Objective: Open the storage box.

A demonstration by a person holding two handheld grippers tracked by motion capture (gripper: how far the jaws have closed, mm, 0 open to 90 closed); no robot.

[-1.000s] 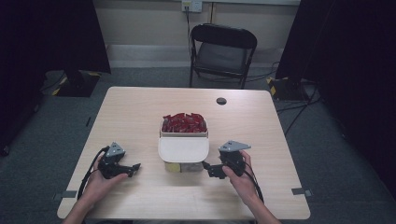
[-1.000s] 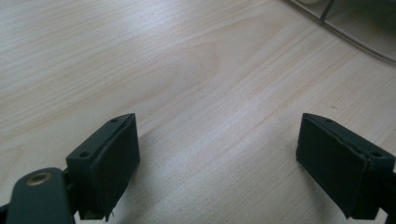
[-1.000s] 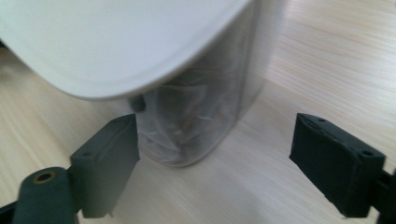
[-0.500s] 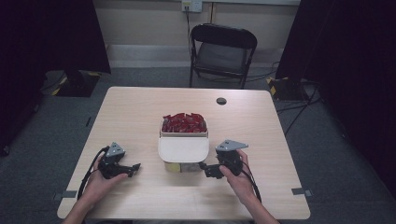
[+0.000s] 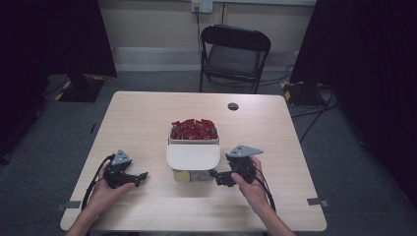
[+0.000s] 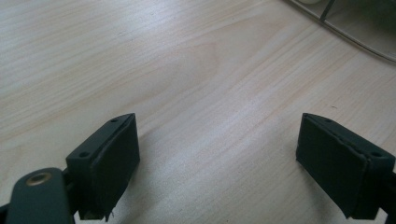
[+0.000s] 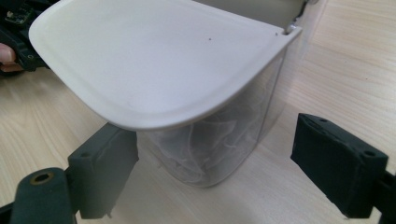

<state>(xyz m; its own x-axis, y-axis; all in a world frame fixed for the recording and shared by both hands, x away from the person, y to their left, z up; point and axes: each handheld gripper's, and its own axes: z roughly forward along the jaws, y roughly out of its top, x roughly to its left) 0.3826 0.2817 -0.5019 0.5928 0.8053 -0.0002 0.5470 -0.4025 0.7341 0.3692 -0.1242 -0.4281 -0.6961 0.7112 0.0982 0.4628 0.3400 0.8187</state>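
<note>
Little of the work looks done yet. The lidded bin, clear-walled with a white lid shut on top, stands near the middle of the surface, toward the person's edge, touching a box of red packets behind it. The right gripper sits just beside the bin, fingers spread wide and grasping nothing. The left gripper rests apart toward the left edge, likewise released. Opening the lid appears to remain.
</note>
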